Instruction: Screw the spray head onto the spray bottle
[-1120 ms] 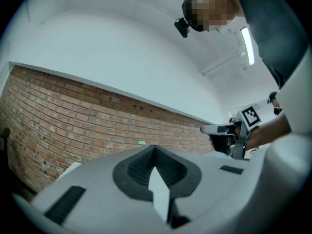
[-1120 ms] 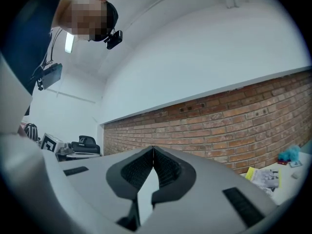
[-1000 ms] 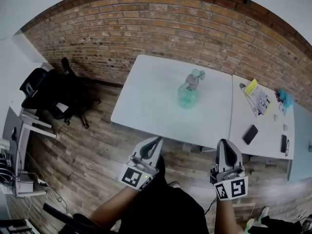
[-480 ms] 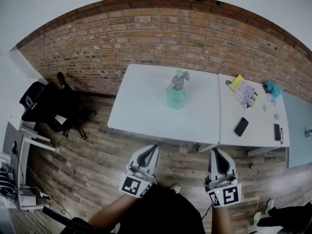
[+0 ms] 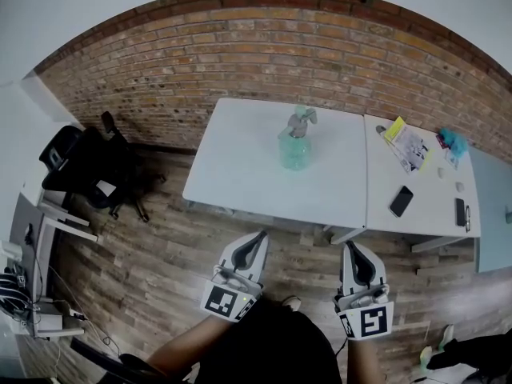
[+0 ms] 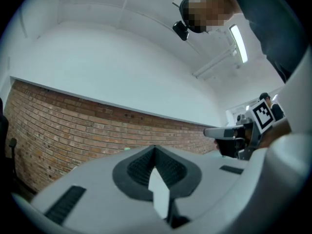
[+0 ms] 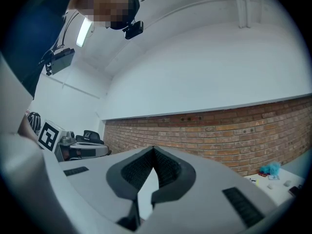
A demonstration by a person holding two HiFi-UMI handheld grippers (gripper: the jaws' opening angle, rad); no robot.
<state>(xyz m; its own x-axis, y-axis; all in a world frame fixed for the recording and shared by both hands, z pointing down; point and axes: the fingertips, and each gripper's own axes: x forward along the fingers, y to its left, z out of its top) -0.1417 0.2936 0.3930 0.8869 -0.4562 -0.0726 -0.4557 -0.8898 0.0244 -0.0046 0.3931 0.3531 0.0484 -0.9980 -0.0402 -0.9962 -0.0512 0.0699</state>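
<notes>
A clear green spray bottle [image 5: 295,151] stands upright near the back of the white table [image 5: 240,174], with its pale spray head [image 5: 301,123] on top. Both grippers hang well short of the table, over the wooden floor. My left gripper [image 5: 258,236] is shut with nothing in it, and my right gripper [image 5: 353,247] is shut and empty too. In the left gripper view the jaws [image 6: 155,149] meet at the tips against the brick wall. The right gripper view shows its jaws [image 7: 154,150] closed likewise. The bottle shows in neither gripper view.
A second white table [image 5: 432,214] adjoins at the right with a black phone [image 5: 401,201], a yellow booklet [image 5: 407,145], a blue cloth [image 5: 452,142] and small items. A black office chair [image 5: 84,162] stands at the left. A brick wall [image 5: 240,46] runs behind.
The view has shifted slightly, so the table and bottle sit a little lower and to the right than half a second ago. Both grippers stay shut and low near the body.
</notes>
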